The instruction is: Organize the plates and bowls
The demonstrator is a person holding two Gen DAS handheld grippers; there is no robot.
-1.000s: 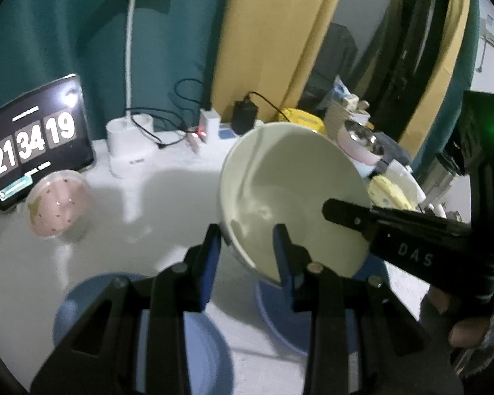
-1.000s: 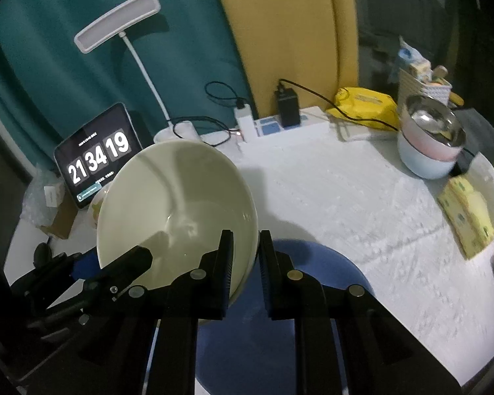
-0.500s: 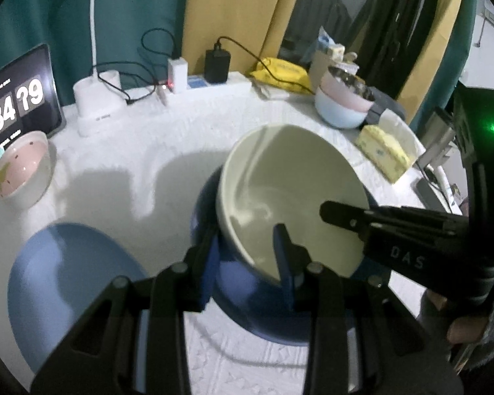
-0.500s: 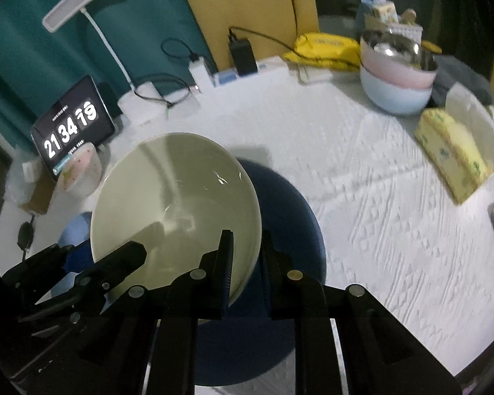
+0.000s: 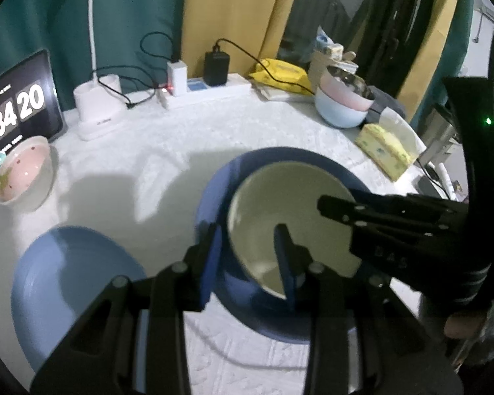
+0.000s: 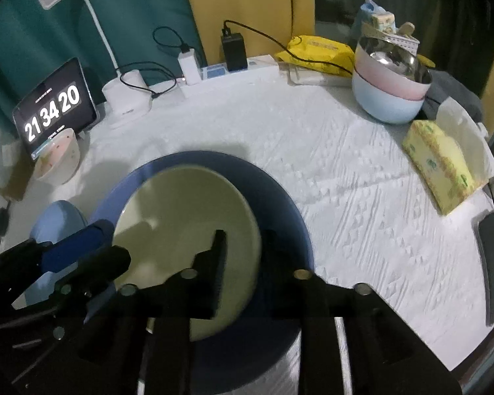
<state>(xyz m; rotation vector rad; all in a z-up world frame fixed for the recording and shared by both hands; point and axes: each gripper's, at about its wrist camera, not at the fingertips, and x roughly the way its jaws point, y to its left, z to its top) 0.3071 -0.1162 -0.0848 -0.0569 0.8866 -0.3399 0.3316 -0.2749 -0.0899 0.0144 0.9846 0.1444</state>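
Lowered since the earlier frames, the cream bowl (image 5: 289, 217) is now sitting level inside the dark blue plate (image 6: 280, 204) on the counter (image 6: 362, 171). Left gripper (image 5: 248, 258) fingers are straddling its near rim, seemingly still pinching it. Right gripper (image 6: 243, 263) fingers have just been opening, rim between them, no longer gripping.
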